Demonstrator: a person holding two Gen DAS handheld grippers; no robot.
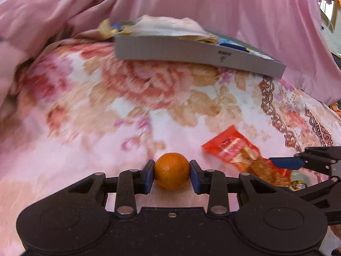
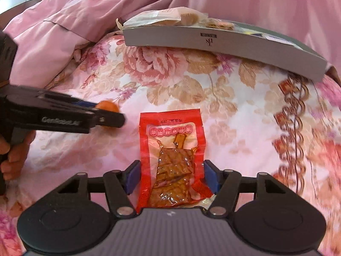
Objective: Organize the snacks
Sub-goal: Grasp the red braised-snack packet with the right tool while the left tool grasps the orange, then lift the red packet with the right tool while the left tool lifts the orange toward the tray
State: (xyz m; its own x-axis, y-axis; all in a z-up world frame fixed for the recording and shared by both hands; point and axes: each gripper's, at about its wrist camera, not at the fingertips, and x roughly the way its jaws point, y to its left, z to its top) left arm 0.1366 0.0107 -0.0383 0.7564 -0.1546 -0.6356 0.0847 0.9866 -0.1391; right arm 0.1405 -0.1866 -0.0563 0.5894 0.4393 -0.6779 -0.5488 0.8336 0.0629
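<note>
- Bed surface: floral pink-and-cream bedspread (image 1: 132,98), with plain pink quilt (image 1: 234,10) bunched along its far edge.
- Left claw (image 1: 171,176): blue pads pressed on both sides of a small round orange fruit (image 1: 171,170); firm grip, fruit low over the bedspread.
- Right wrist view confirms it: left claw (image 2: 109,115) enters from the left with the fruit (image 2: 106,105) at its tip; a person's hand (image 2: 12,155) is on its handle.
- Right claw (image 2: 172,176): jaws about half open, straddling a red plastic snack packet with clear window showing brown pieces (image 2: 172,157). Pads sit just beside the packet's edges; whether they press, cannot tell.
- Packet lies flat on the bedspread, just right of the fruit.
- Shallow grey cardboard box (image 2: 213,42) rests at the far side, holding assorted wrapped snacks (image 2: 170,17).
</note>
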